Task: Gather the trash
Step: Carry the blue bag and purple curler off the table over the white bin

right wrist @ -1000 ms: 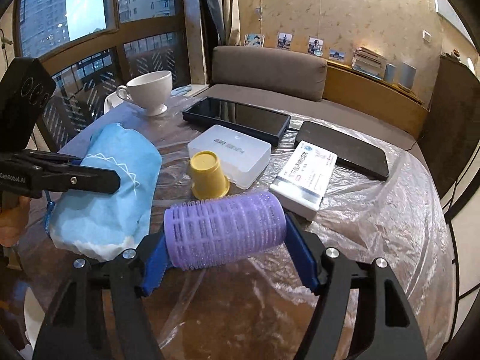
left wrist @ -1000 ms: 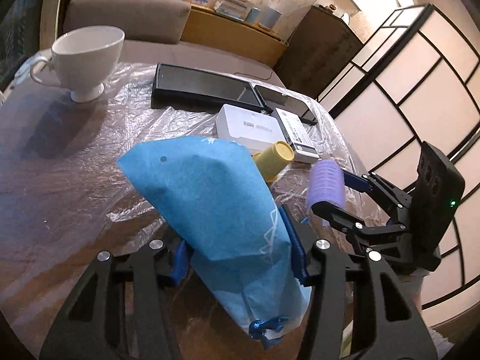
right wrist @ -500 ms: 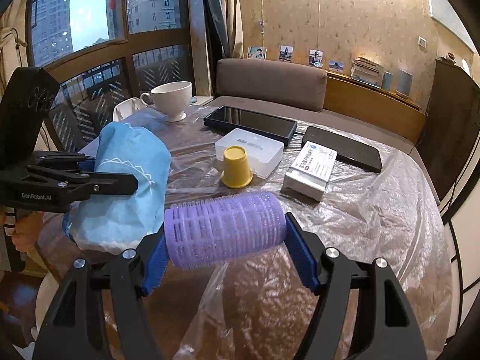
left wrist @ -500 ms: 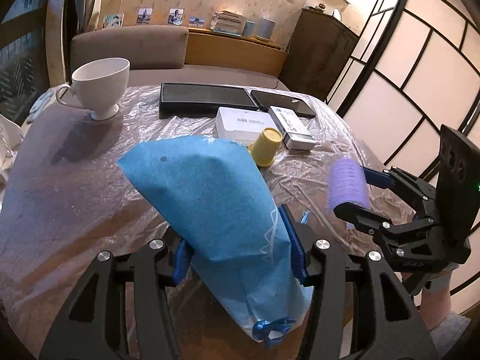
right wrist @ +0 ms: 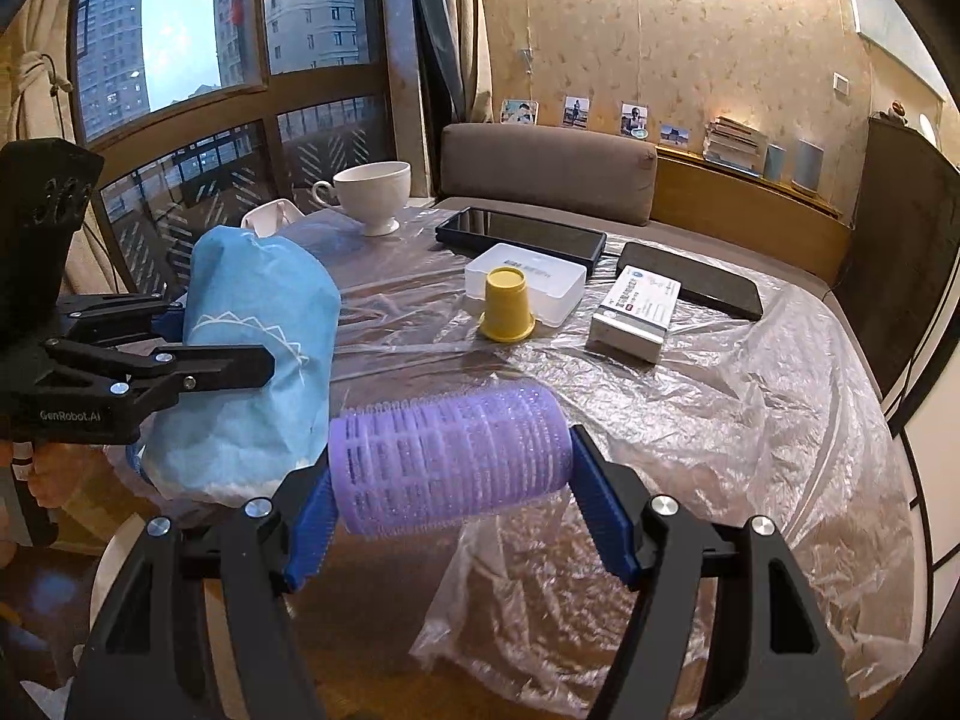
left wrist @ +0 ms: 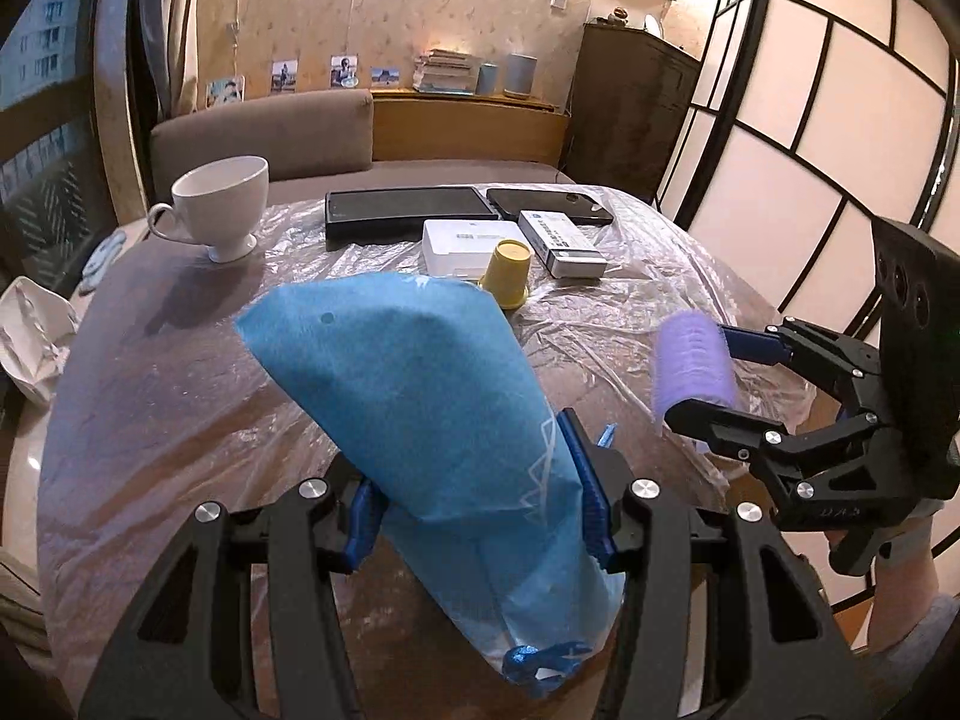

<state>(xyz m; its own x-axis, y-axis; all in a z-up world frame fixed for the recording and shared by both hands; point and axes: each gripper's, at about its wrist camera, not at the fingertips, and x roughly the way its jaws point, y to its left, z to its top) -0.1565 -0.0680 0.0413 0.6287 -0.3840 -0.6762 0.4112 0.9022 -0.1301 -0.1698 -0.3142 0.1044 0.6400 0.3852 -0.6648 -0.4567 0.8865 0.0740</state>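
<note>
1. Left hand-held gripper [left wrist: 480, 498], lower centre of the left wrist view: clamped on the blue drawstring pouch [left wrist: 420, 420], pinched low near its gathered end with the bulk standing up and leaning to the upper left. Risk: soft fabric sliding through the blue pads [left wrist: 591, 504], or the top-heavy bulk flopping over and dragging the pouch out; likely if swung fast.
2. Clear plastic sheet [right wrist: 690, 420] over the round surface [left wrist: 150, 390], loose and wrinkled across the middle of both views. Risk: snagging on a passing fingertip or on the pouch cord [left wrist: 540, 663] hanging at lower centre, then tugging everything resting on it.
3. White teacup [left wrist: 219, 210], upper left of the left view, upright on its foot. Risk: tipping if the sheet gets pulled; fragile.
4. Yellow cup [right wrist: 507, 306], centre of the right view, upside down, just beside the white plastic box [right wrist: 528, 282]. Probably trash not yet collected; light, easily knocked over.
5. Right hand-held gripper [right wrist: 456, 510], lower centre of the right view: closed on the purple hair roller [right wrist: 450, 456], gripped end to end, clear of the surface. Risk: round, springy shell popping out under a squeeze on its ends, or bumping the pouch just to its left, since both tools sit close together.
</note>
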